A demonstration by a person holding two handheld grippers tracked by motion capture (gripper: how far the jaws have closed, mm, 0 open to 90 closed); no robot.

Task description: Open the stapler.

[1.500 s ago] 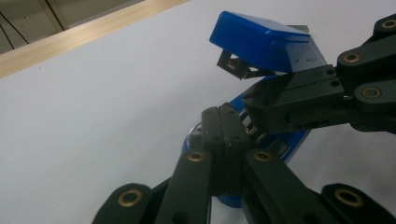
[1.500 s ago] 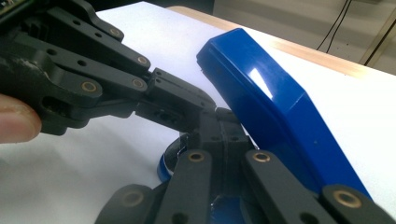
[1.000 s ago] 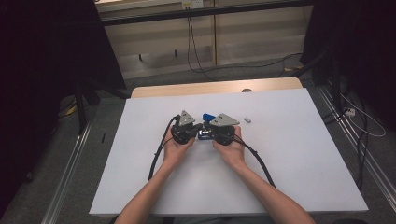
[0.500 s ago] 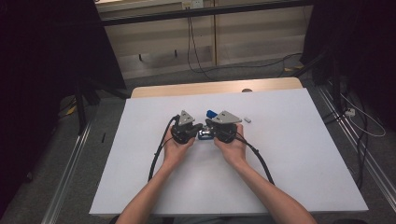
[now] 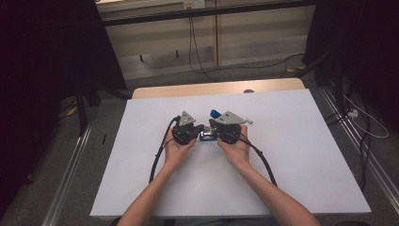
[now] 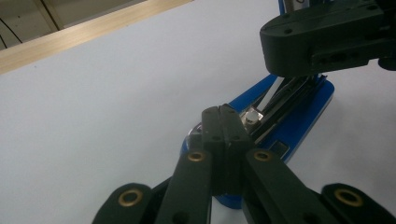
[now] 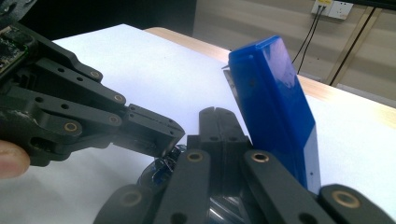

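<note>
the right claw (image 7: 219, 122) rises from the bottom with its two black jaws pressed together, and just beside it on the right a blue stapler's lid (image 7: 273, 107) stands tilted up. the left claw (image 7: 154, 133) reaches in from the left, its tip near the stapler's base, above the white surface (image 7: 154, 70)

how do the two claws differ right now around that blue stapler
In the high view, the left claw reaches the blue stapler from its left end, the right claw from its right. The stapler's raised blue top stands beside the right claw; the left claw sits at the low base. Both have jaws pressed together.
</note>
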